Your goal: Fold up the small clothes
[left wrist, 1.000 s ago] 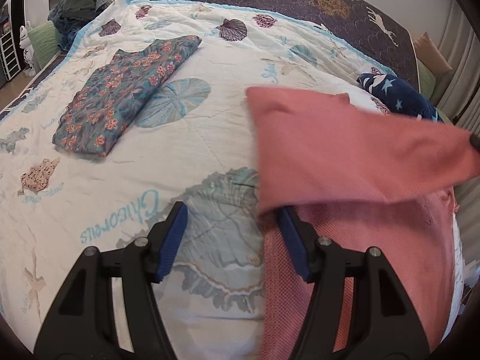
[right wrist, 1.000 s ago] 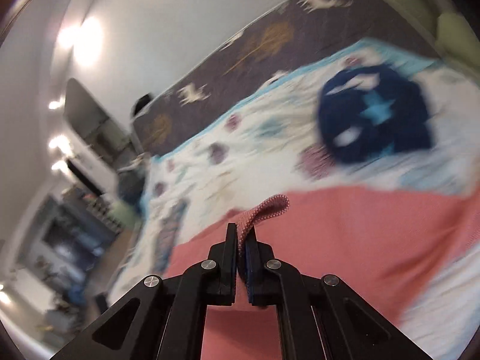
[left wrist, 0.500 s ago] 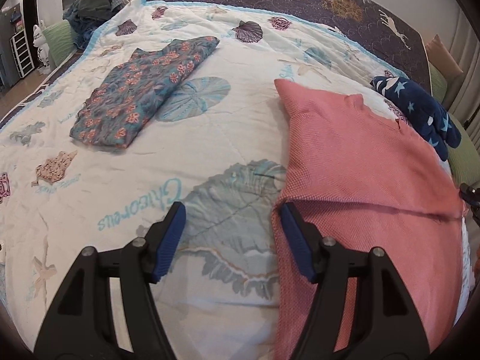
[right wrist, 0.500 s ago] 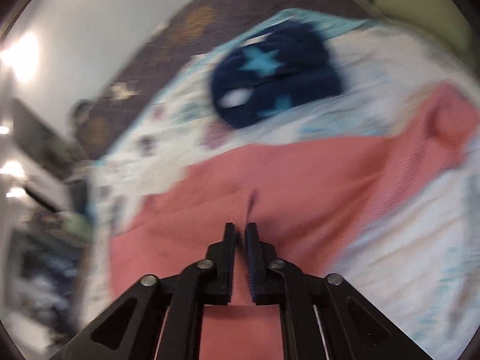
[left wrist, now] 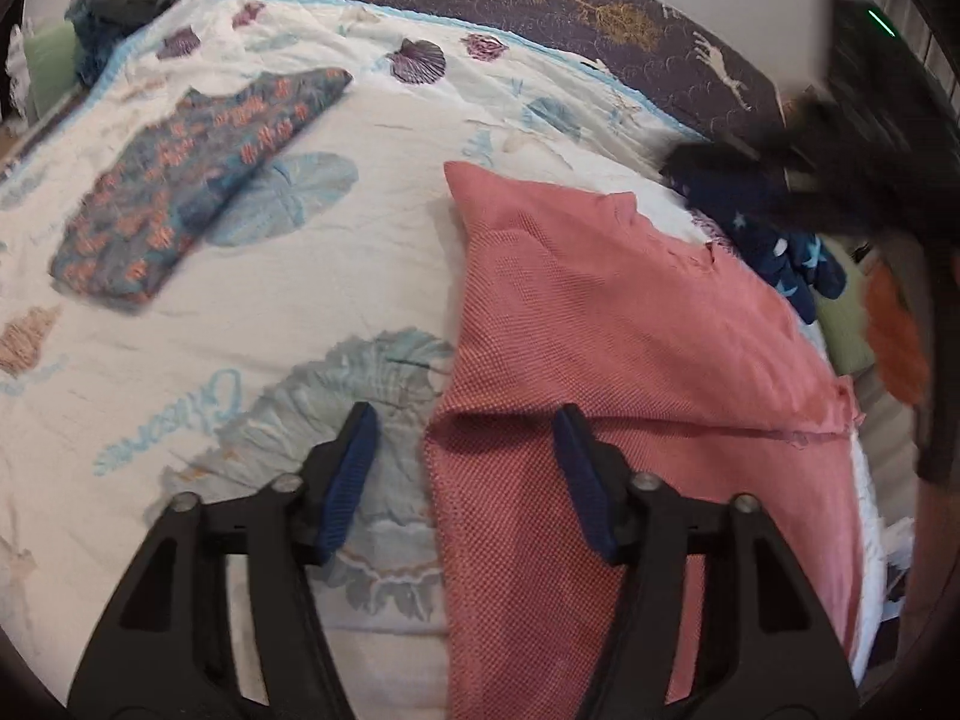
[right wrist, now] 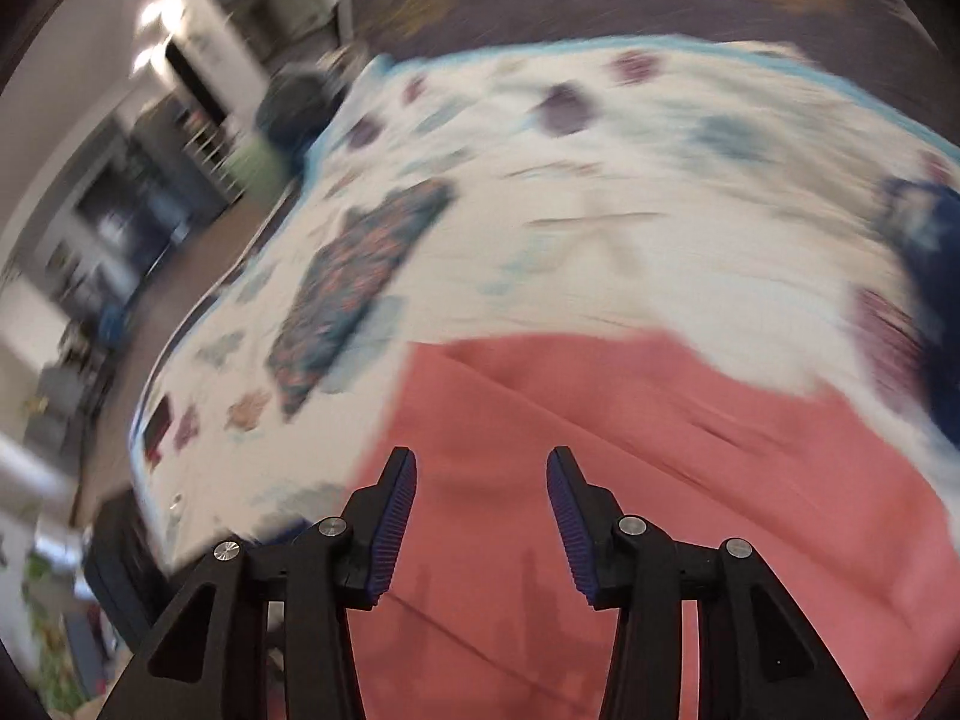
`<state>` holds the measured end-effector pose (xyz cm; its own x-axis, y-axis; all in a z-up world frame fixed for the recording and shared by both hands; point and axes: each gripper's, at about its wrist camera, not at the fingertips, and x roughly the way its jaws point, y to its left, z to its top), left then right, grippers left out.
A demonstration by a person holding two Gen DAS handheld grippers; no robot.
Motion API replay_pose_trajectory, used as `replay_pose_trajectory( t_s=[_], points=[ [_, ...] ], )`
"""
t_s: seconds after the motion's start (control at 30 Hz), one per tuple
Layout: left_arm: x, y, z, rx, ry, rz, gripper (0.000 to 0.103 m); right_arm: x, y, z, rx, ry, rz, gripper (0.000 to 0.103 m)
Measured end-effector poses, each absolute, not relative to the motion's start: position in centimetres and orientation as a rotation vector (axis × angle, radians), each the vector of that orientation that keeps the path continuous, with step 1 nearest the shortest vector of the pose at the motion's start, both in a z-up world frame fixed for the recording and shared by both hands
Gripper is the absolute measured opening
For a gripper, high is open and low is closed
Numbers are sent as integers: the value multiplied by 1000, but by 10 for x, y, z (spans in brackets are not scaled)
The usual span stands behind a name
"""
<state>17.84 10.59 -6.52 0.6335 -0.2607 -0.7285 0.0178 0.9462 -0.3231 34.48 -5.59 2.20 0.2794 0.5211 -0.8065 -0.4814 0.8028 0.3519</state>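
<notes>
**foldfan:** Two grippers, neither holding anything right now. The left gripper (left wrist: pixel 462 474) hangs over the near left edge of the pink knit top (left wrist: pixel 630 324), jaws easing closed, but its pads aren't pressing the cloth. The right gripper (right wrist: pixel 480 504) is opening above the same top, nothing between its pads, and that view is pretty blurred.

**laundrybot99:** So where's the top sitting?

**foldfan:** Flat on the bed (left wrist: pixel 372 138), one flap already folded across it. The folded floral piece (left wrist: pixel 198 180) lies well apart to the left, and a navy star garment (left wrist: pixel 786 252) is just past its far corner.

**laundrybot99:** How'd it handle, you reckon?

**foldfan:** Soft, light, floppy, with a grippy weave. I'd pinch both layers at the edge corners, or it'll sag and unfold.
</notes>
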Motion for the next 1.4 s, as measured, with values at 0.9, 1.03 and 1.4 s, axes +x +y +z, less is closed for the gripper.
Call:
replay_pose_trajectory(
  t_s=[0.9, 1.03, 1.4],
  points=[
    [169, 131, -71, -452, 827, -208, 13, 416, -16, -9, 134, 1116, 473, 6],
    [166, 142, -71, -501, 806, -176, 17, 368, -79, -2, 126, 1079, 431, 16],
    [147, 86, -28, -272, 731, -218, 24, 296, -383, -22, 371, 1044, -312, 20]
  ],
)
